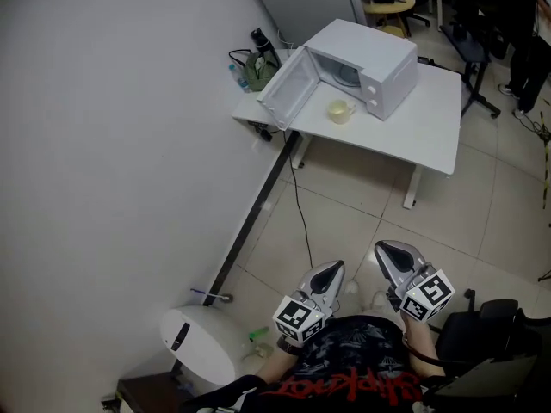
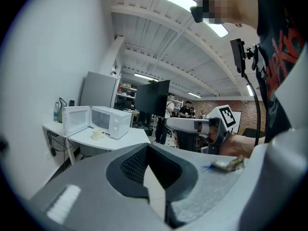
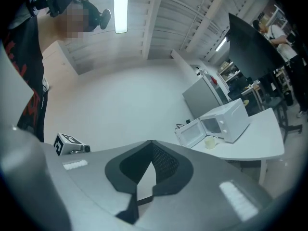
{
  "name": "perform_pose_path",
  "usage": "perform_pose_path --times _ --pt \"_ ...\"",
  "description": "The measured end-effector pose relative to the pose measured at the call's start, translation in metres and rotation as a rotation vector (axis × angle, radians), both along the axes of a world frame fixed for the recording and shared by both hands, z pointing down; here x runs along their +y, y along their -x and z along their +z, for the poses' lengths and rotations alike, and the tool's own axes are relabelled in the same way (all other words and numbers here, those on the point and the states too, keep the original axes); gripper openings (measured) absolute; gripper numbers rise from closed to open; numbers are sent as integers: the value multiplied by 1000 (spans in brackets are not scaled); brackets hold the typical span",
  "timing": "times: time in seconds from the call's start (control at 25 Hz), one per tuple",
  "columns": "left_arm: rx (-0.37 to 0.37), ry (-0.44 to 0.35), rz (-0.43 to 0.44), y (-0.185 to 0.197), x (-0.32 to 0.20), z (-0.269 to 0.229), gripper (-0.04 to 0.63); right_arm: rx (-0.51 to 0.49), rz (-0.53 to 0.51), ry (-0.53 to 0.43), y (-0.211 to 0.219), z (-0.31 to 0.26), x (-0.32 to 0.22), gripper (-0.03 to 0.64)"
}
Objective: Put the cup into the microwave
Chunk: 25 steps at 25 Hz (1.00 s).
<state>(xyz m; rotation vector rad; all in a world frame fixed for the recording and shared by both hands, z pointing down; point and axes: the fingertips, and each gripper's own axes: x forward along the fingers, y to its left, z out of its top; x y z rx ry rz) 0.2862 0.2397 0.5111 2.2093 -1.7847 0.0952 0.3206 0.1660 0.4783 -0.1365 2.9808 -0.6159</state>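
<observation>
- The cup (image 1: 340, 110) stands on the white worktop (image 1: 422, 136), far across the room. It is just in front of the microwave (image 1: 370, 63) and just right of its door (image 1: 288, 89), not inside.
- The door is swung wide to the left, so the cavity looks ready to take the cup.
- The left claw (image 1: 330, 275) is near the person, well apart from the worktop, with its jaws closed together on nothing.
- The right claw (image 1: 389, 255), just to its right, is likewise closed tight and empty.
- By my judgement the task proper has not begun: the door is open, but the cup is untouched.
- Left to do: close the distance to the worktop, open a claw, grip the cup, carry it past the door and set it in the cavity.
</observation>
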Motion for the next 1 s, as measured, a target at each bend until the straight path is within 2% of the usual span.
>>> perform_pose_path --times 0.16,0.28,0.48,0.8,1.0 --pt "-3 1 -49 25 -6 1 3 2 -9 6 27 -2 -15 0" --pt "-11 14 -48 46 -22 10 3 11 14 4 51 -7 -31 0" --pt "-46 -68 -12 75 -48 -8 3 41 30 -46 89 -18 -50 0" --pt "20 -127 -28 126 -67 -9 3 93 9 -93 149 -20 -47 0" --pt "58 -127 -39 152 -88 -7 3 128 16 -78 182 -14 -73 0"
